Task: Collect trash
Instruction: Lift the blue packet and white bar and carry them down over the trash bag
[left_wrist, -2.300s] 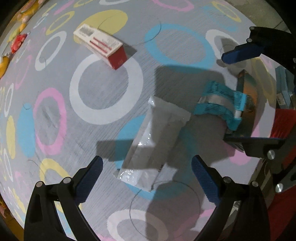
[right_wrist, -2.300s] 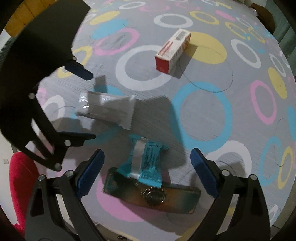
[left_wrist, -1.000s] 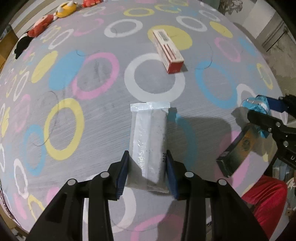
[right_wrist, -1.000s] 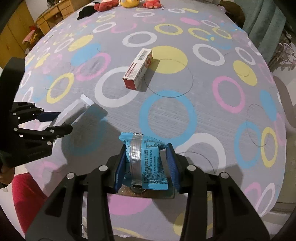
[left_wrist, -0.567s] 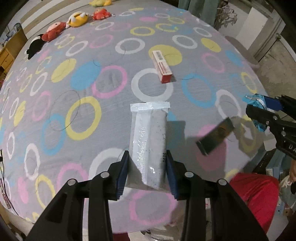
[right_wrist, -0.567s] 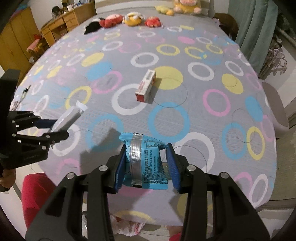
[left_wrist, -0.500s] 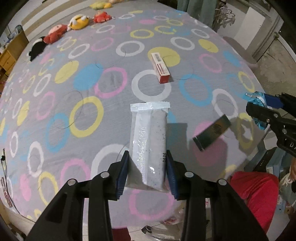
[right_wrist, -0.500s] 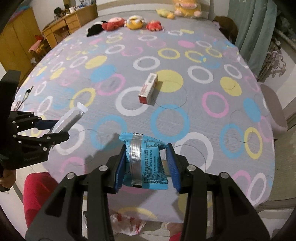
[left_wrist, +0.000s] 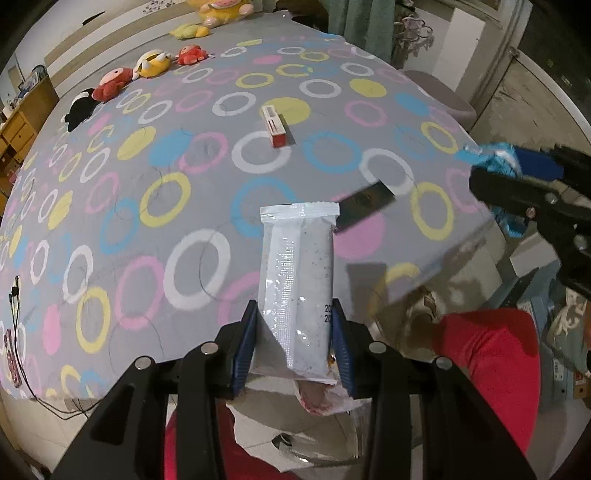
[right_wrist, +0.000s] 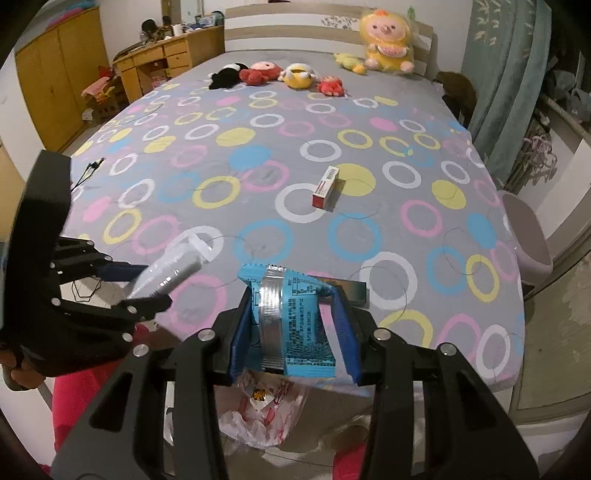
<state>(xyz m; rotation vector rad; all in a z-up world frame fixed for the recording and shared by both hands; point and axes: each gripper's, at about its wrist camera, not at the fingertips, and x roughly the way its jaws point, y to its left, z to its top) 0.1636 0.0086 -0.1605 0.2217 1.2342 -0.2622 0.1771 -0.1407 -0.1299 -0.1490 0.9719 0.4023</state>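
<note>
My left gripper (left_wrist: 294, 341) is shut on a silvery white wrapper (left_wrist: 297, 273) and holds it in the air past the bed's near edge. My right gripper (right_wrist: 293, 336) is shut on a blue wrapper (right_wrist: 291, 314), also off the bed; the blue wrapper shows at the right of the left wrist view (left_wrist: 496, 157). A dark flat packet (left_wrist: 365, 206) lies near the bed's edge. A red and white box (right_wrist: 325, 188) lies further in on the bed. A plastic trash bag (right_wrist: 262, 417) sits on the floor below the grippers.
The bed (right_wrist: 184, 177) has a grey cover with coloured rings. Plush toys (right_wrist: 295, 79) lie along its far end. A red stool (left_wrist: 491, 373) stands by the bag. A cable (right_wrist: 88, 168) lies at the bed's left edge. A grey pouf (right_wrist: 526, 232) stands at the right.
Both grippers have closed on their wrappers, lifted them off the bed and pulled back past its near edge. The dark packet and the red and white box stay on the bed.
</note>
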